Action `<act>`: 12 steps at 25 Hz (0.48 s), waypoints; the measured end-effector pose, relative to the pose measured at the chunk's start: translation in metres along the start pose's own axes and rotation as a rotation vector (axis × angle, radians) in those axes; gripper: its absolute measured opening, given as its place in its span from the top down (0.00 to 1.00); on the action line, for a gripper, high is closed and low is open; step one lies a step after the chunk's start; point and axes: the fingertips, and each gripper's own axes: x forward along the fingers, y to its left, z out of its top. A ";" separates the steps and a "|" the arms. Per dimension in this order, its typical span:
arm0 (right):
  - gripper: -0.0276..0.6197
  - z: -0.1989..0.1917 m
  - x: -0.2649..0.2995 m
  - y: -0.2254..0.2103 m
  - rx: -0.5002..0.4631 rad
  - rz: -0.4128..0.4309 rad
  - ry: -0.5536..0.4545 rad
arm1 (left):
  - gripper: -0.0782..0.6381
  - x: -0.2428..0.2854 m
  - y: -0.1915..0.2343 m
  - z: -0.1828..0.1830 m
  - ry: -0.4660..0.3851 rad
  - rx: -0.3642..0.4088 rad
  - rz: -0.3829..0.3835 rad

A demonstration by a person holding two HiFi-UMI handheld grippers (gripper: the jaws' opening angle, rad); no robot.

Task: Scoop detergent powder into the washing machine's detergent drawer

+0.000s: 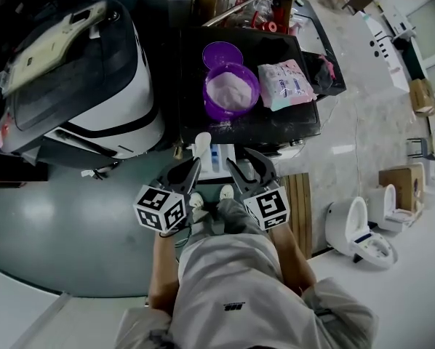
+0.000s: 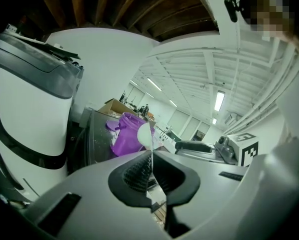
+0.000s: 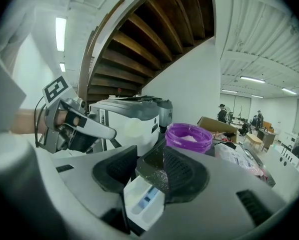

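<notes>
A purple tub (image 1: 232, 91) of white powder stands on the black washer top (image 1: 276, 126), its lid (image 1: 221, 53) lying behind it. The white detergent drawer (image 1: 219, 157) is pulled out below the washer's front edge. My left gripper (image 1: 196, 167) is shut on the handle of a white scoop (image 1: 202, 145), whose bowl hangs over the drawer. The left gripper view shows the scoop (image 2: 145, 135) edge-on between the closed jaws (image 2: 151, 160), before the tub (image 2: 123, 134). My right gripper (image 1: 246, 166) is open beside it; its view (image 3: 148, 155) looks down on the drawer (image 3: 142, 200).
A pink-and-white detergent bag (image 1: 285, 83) lies right of the tub. A cardboard box (image 1: 239, 2) stands behind the washer. A large white-and-black machine (image 1: 79, 78) fills the left. Small white appliances (image 1: 359, 227) sit on the floor at right.
</notes>
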 end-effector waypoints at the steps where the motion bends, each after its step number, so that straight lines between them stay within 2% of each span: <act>1: 0.70 -0.004 0.001 0.001 0.001 0.003 0.004 | 0.87 0.000 0.001 -0.004 0.004 -0.001 0.003; 12: 0.70 -0.048 0.012 0.012 0.022 0.064 0.050 | 0.87 0.003 0.020 -0.053 0.037 -0.034 0.056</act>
